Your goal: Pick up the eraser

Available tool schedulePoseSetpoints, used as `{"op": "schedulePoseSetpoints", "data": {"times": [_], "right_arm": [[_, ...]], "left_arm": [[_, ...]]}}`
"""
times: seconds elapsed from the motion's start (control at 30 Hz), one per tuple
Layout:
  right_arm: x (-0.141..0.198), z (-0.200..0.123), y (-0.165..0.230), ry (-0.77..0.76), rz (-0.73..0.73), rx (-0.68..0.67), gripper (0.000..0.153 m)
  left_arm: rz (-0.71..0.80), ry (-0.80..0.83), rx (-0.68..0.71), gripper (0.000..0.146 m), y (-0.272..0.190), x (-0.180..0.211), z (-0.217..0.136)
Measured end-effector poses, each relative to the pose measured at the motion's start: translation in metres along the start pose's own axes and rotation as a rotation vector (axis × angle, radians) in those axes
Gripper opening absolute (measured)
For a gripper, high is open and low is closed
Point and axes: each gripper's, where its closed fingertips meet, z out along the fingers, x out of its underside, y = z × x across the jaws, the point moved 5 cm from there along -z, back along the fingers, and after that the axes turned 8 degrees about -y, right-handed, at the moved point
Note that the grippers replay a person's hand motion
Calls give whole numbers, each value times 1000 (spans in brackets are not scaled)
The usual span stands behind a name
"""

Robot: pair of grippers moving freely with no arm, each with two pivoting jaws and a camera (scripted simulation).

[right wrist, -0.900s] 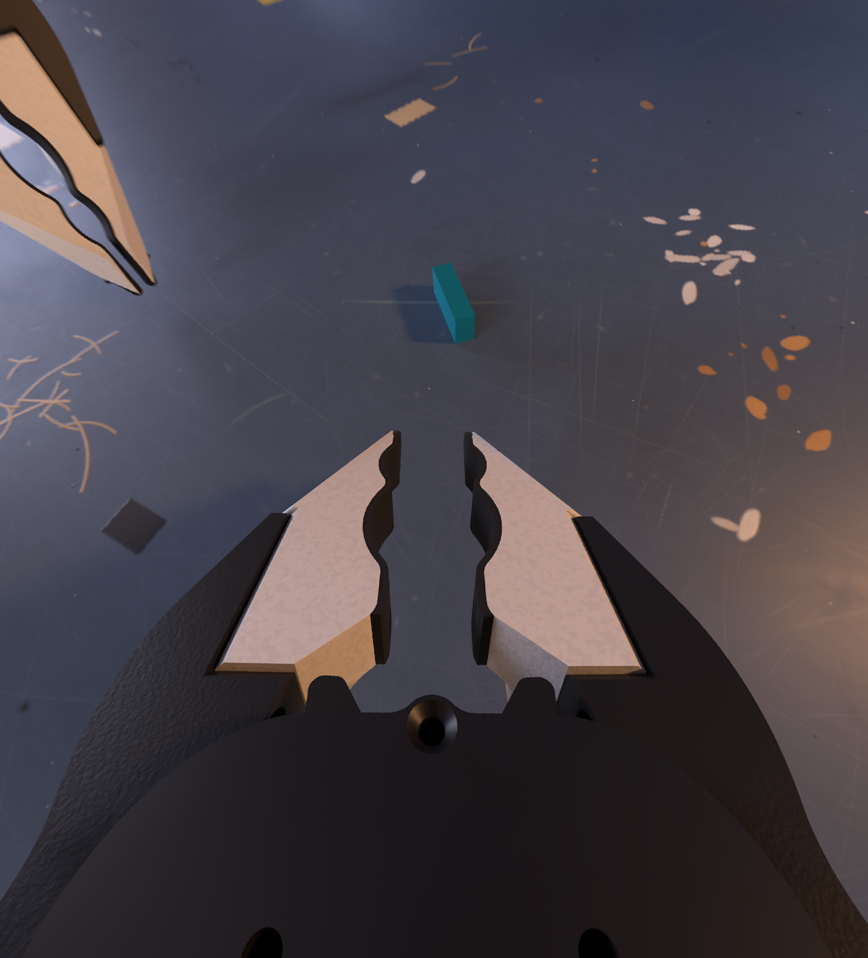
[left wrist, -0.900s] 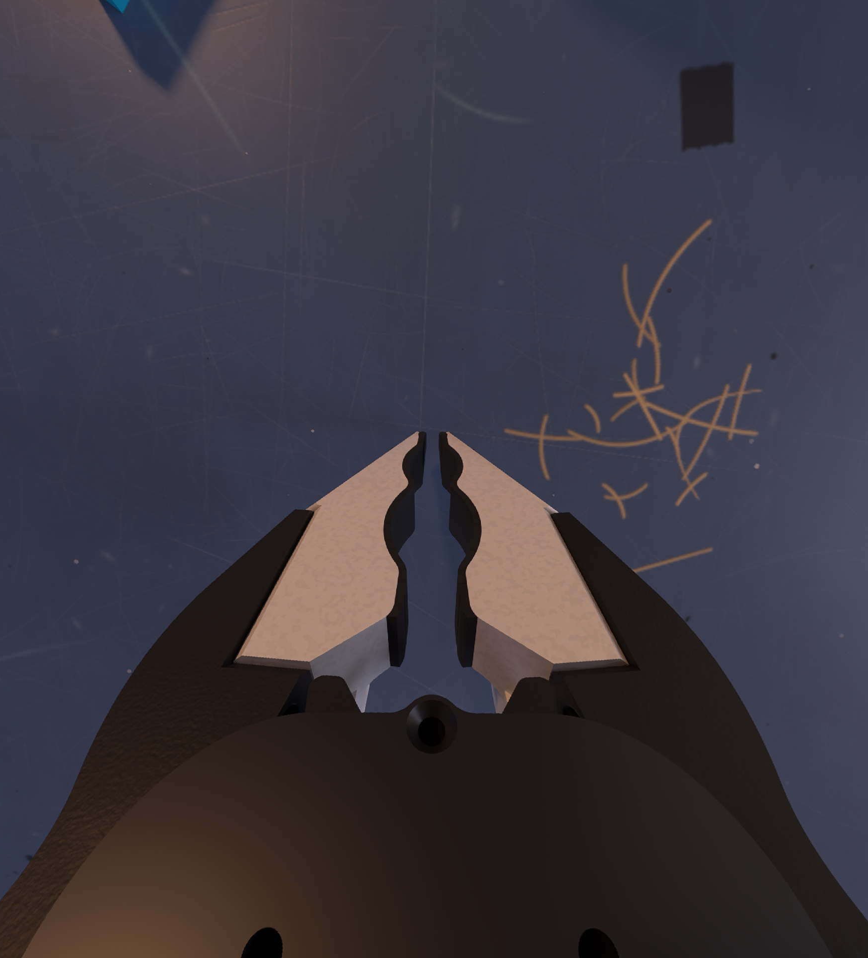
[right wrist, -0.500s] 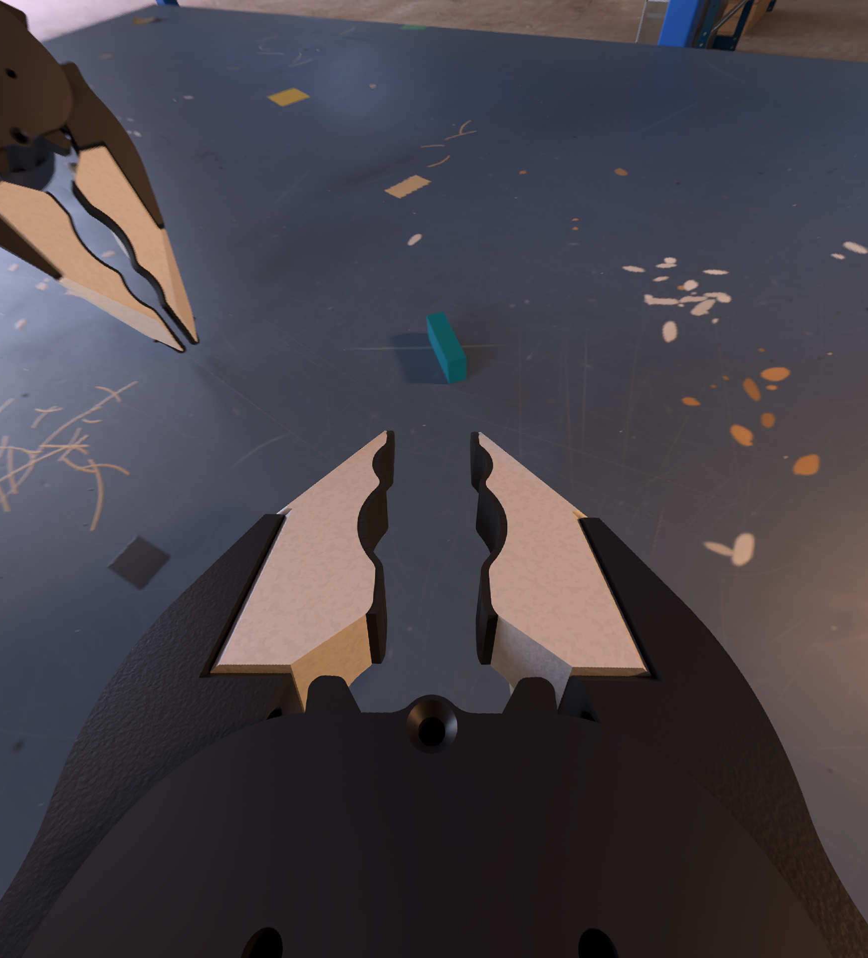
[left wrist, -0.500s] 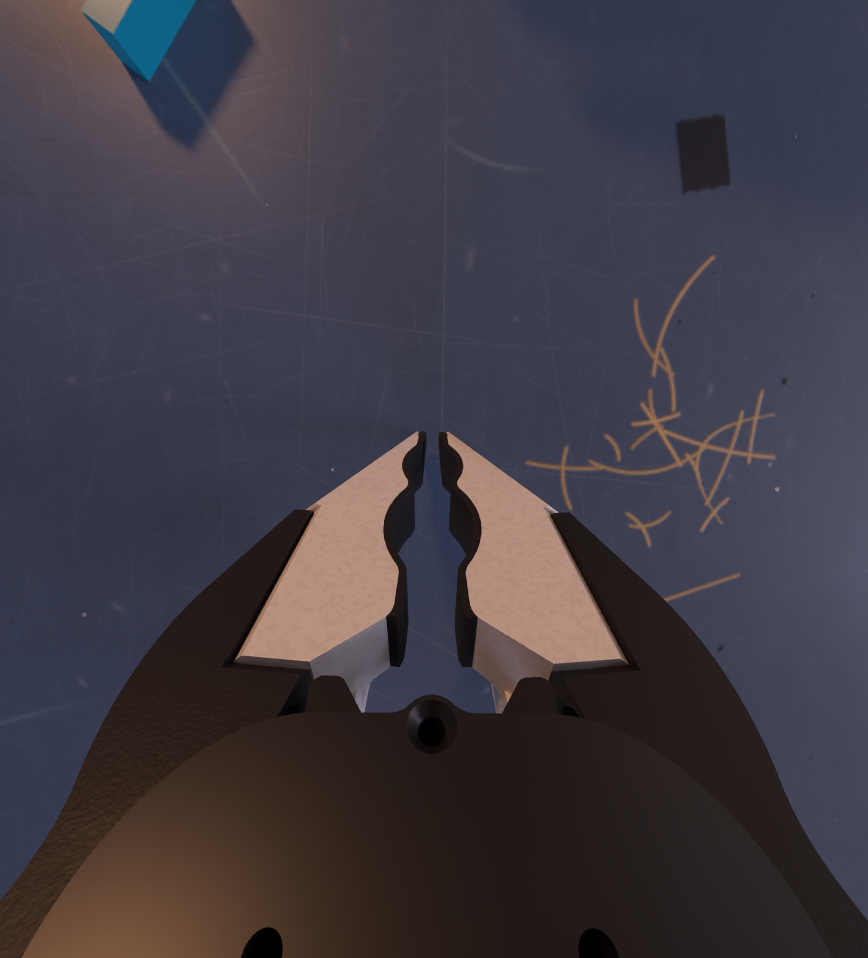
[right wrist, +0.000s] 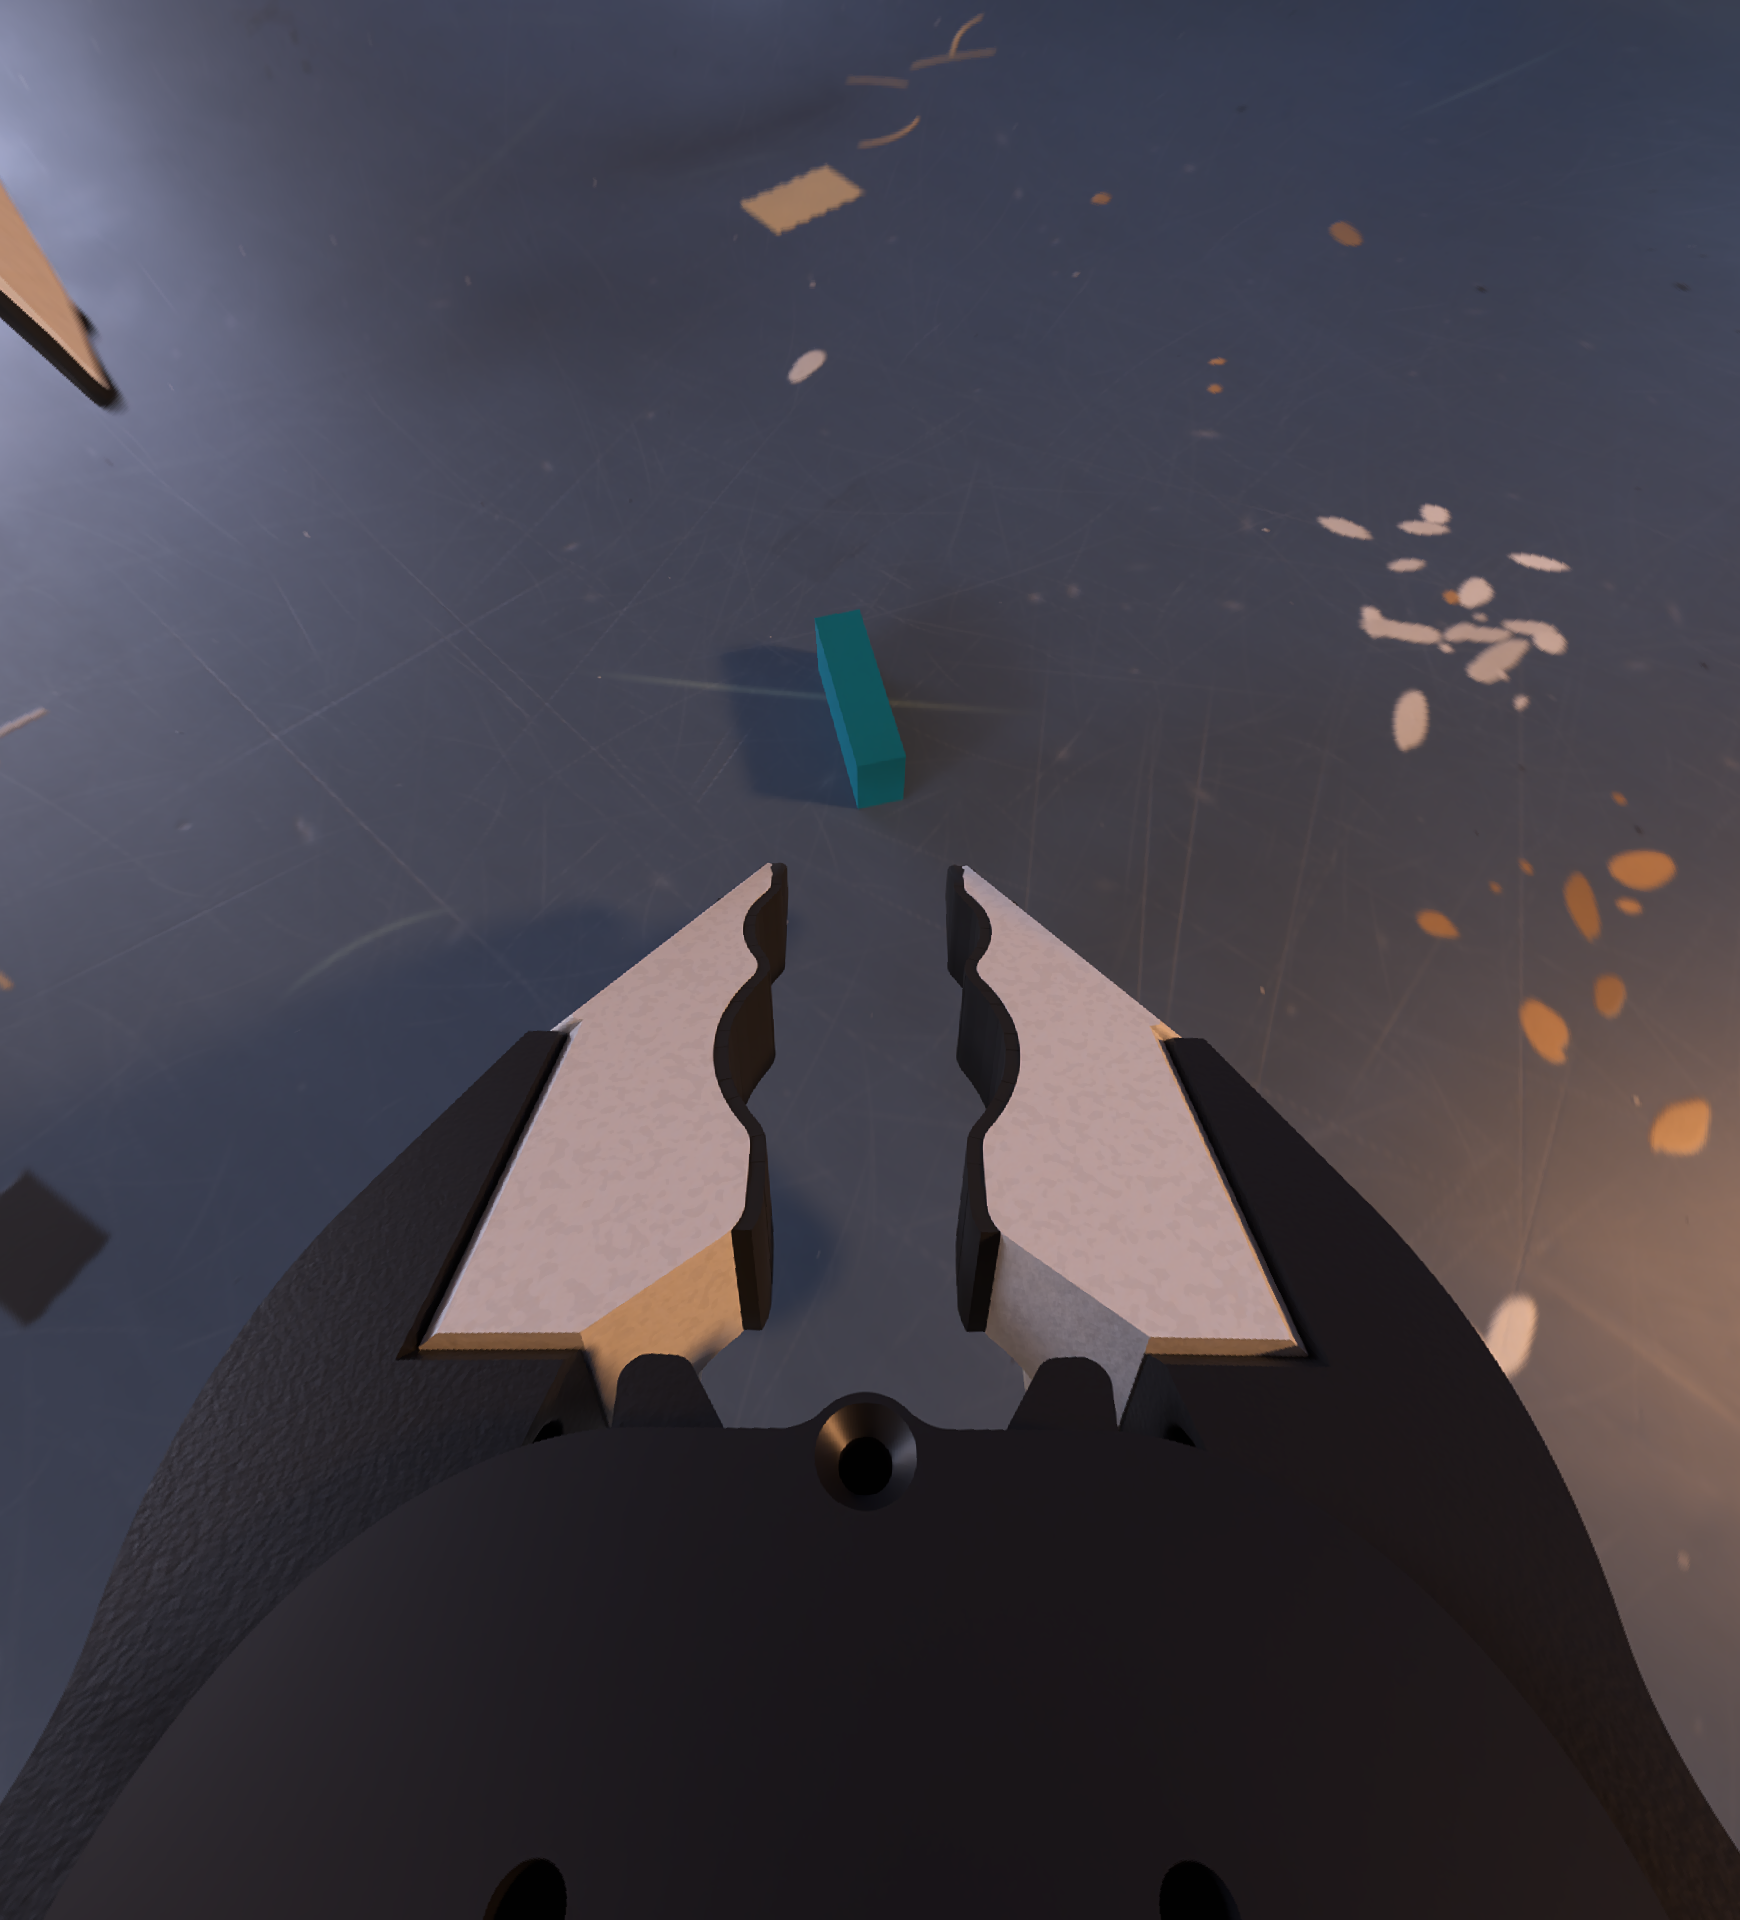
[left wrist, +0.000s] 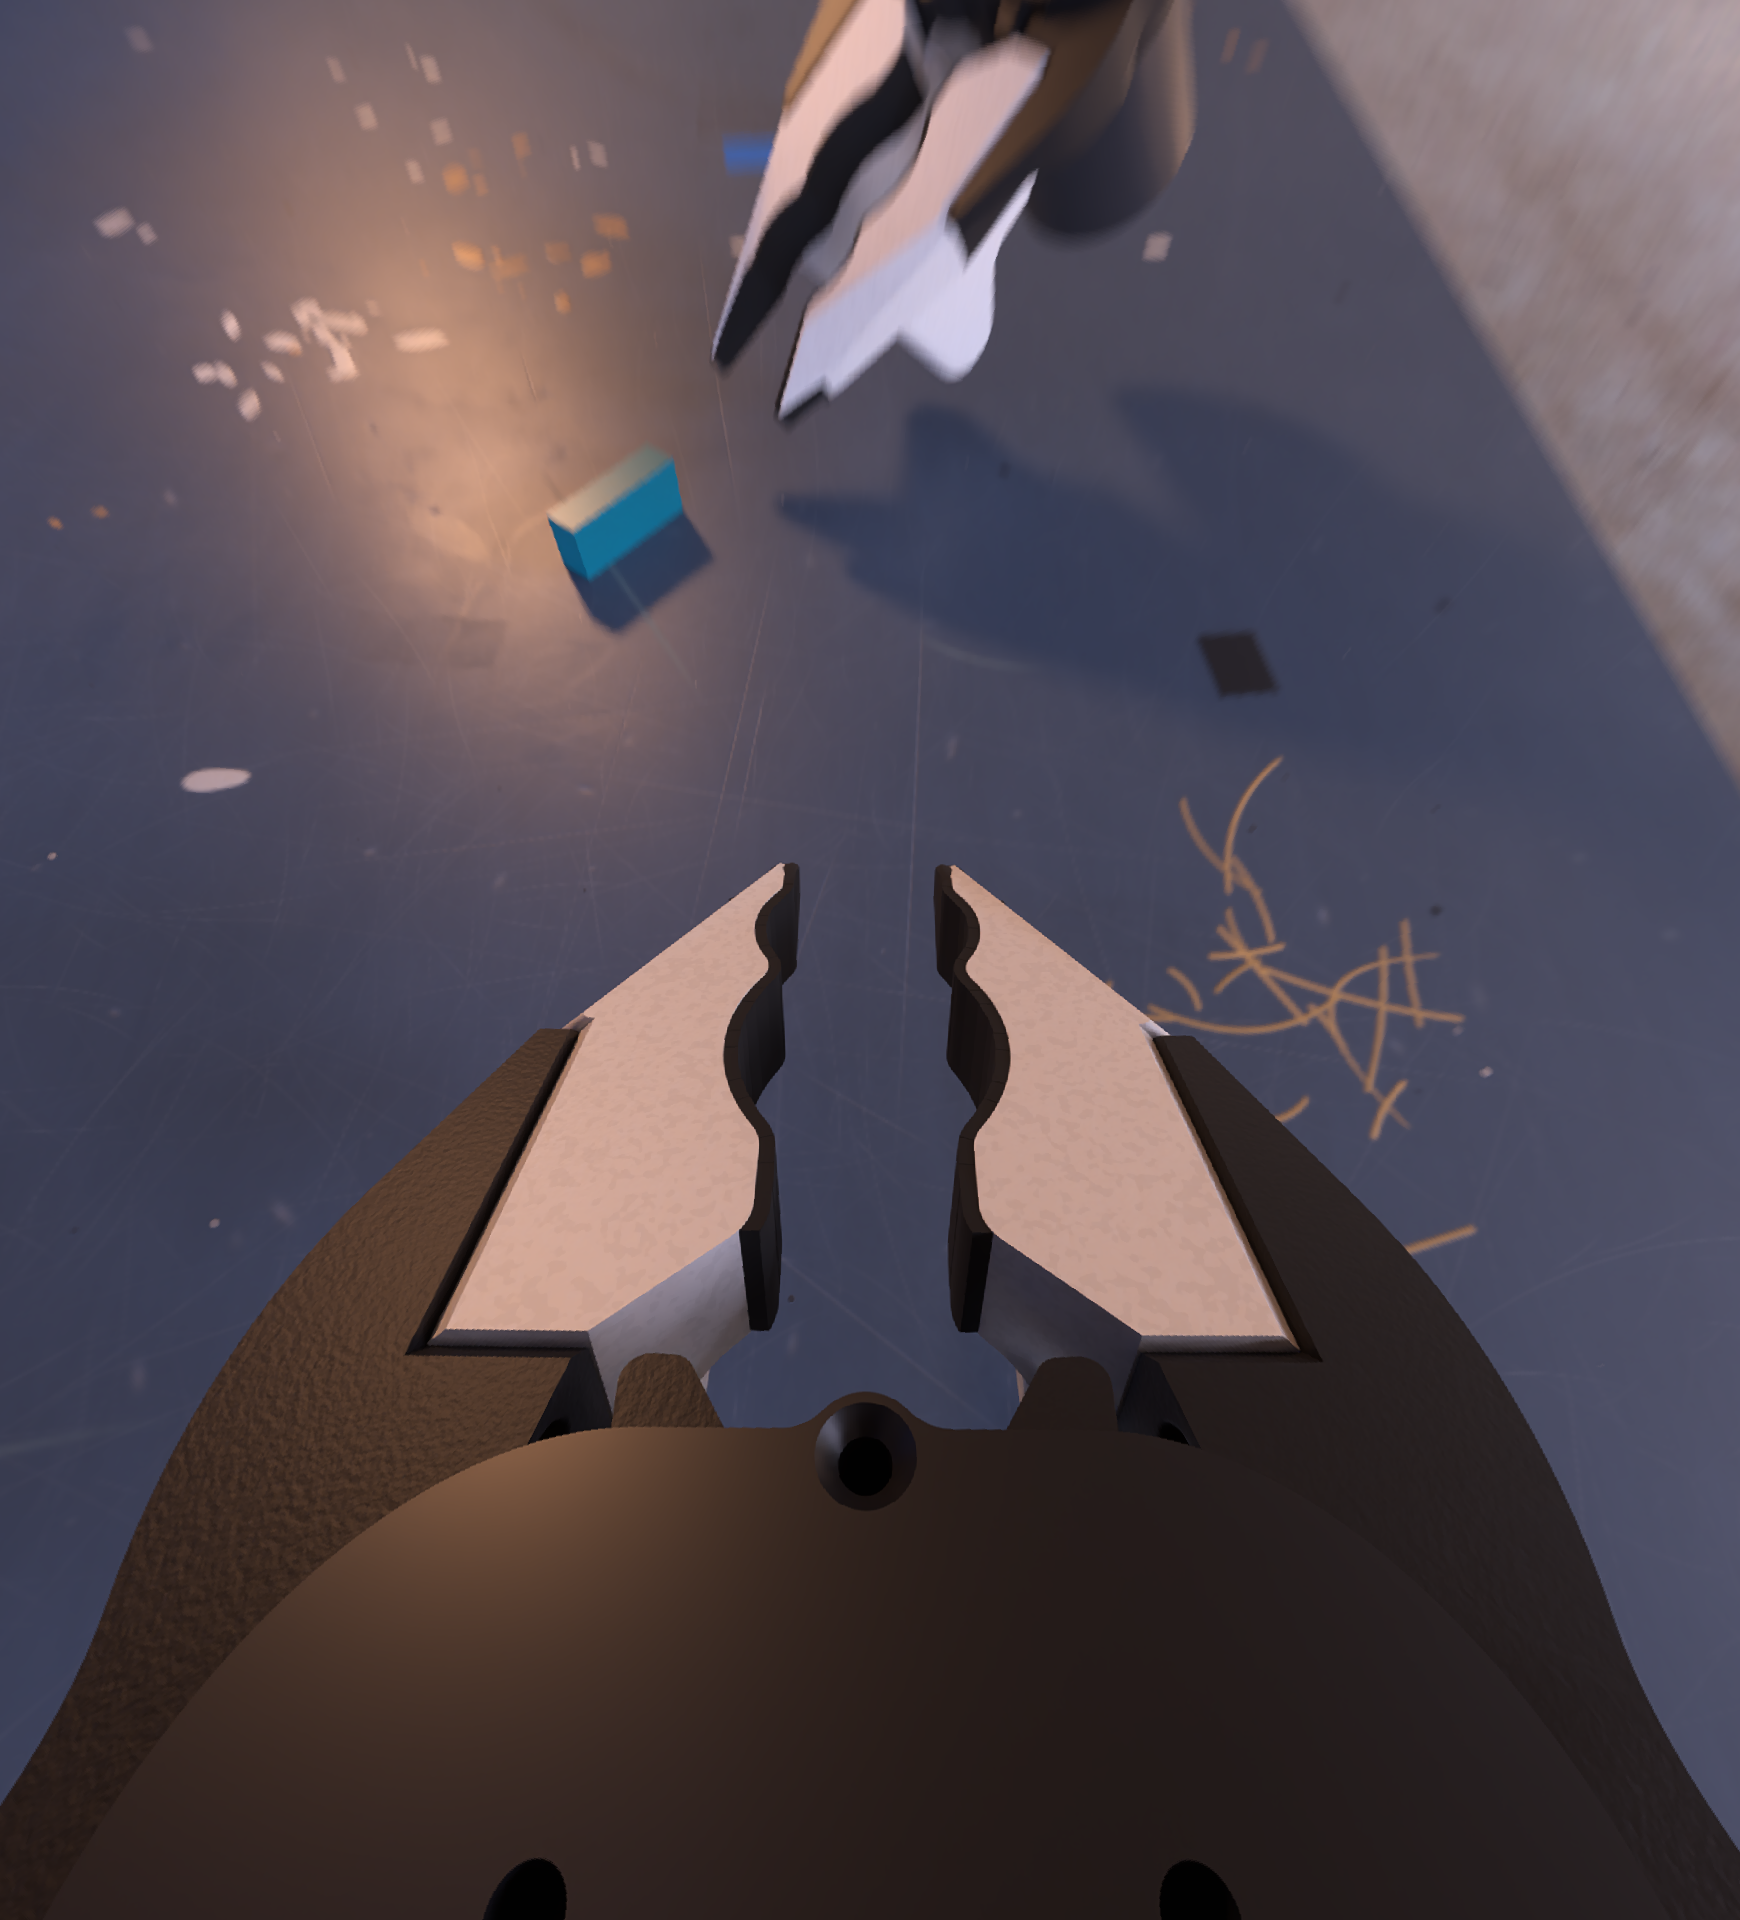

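Observation:
The eraser (right wrist: pixel 861 707) is a small teal-blue block standing on its long edge on the dark scratched table (right wrist: pixel 430 623). In the right wrist view it sits just ahead of my right gripper (right wrist: pixel 866 878), which is open and empty, with a small gap between them. In the left wrist view the eraser (left wrist: pixel 617 512) lies ahead and to the left of my left gripper (left wrist: pixel 866 878), which is open and empty. The right gripper (left wrist: pixel 767 384) also shows blurred at the top of the left wrist view, above the table beyond the eraser.
The table carries flat marks: tan curved scribbles (left wrist: pixel 1302 987), a dark square patch (left wrist: pixel 1235 662), white and orange flecks (right wrist: pixel 1468 623), a tan rectangle (right wrist: pixel 801 200). The table's right edge and a pale floor (left wrist: pixel 1624 364) show in the left wrist view.
My left gripper has opened from nearly shut and tilted up, bringing the eraser and the right gripper into its view. My right gripper has moved closer to the eraser and opened slightly wider.

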Motion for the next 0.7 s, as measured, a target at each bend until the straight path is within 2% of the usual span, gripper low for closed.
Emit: {"op": "schedulePoseSetpoints", "data": {"times": [0.07,0.13,0.4,0.6,0.7], "right_arm": [[-1,12,-1,36,-31,-12,29],[-4,25,-2,63,-50,-31,28],[-16,57,-2,116,-116,-164,25],[-15,65,-2,141,-220,-160,13],[-15,66,-1,134,-222,-171,11]], "left_arm": [[-51,-95,24,23,0,-2,-7],[-105,-121,82,23,-1,-3,-12],[-125,-57,141,23,-5,6,-9],[-73,-9,142,23,-11,12,-4],[-74,-7,141,23,-11,12,-4]]}}
